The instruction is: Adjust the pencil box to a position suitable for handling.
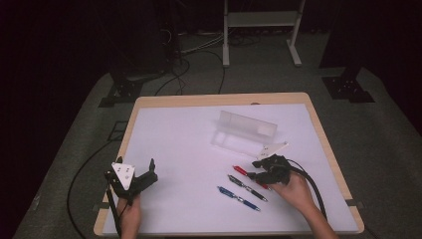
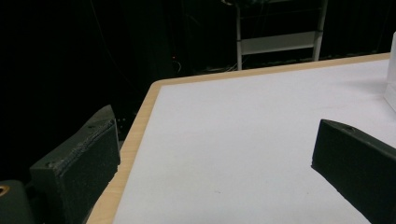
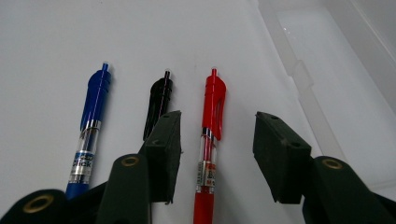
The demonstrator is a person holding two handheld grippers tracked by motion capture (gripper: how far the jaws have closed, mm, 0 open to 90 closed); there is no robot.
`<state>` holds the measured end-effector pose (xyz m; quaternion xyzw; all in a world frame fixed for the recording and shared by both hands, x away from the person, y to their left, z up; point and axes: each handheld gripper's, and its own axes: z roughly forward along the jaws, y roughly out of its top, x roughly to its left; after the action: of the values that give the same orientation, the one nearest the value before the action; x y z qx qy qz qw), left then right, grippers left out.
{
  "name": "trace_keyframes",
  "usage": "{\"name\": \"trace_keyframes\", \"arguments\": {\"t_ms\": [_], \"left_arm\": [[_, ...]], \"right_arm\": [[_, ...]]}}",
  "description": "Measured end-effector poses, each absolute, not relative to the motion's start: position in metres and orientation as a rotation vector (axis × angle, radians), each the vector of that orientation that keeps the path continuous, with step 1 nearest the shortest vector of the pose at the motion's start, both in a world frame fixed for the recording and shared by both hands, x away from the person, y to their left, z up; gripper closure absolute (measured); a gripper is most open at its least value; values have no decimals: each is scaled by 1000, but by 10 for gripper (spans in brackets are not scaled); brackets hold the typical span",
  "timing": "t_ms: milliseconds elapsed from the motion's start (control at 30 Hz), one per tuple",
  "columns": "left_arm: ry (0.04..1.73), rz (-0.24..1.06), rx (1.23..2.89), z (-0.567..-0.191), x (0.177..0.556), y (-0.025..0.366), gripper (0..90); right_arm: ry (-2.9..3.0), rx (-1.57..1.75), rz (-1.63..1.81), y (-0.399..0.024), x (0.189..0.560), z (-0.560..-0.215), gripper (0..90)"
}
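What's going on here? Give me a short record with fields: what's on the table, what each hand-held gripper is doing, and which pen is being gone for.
Surface: white table with a wooden edge
Pens: blue pen, black pen, red pen, lying side by side
Container: clear plastic box, lying open beyond the pens
Right hand-held gripper: jaws straddle the red pen, gaps on both sides, not gripping yet
Left hand-held gripper: jaws wide apart, nothing between them, near the table's left edge
Likely target: the red pen
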<state>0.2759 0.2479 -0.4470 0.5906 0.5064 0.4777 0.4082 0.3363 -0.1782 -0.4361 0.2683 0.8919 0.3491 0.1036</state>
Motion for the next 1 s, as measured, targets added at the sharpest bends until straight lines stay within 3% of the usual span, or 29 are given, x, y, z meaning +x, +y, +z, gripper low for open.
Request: {"name": "trace_keyframes", "arguments": {"t_ms": [1000], "left_arm": [[1282, 1193, 1483, -447, 276, 248, 4]], "right_arm": [[2701, 794, 929, -168, 340, -455, 715]]}}
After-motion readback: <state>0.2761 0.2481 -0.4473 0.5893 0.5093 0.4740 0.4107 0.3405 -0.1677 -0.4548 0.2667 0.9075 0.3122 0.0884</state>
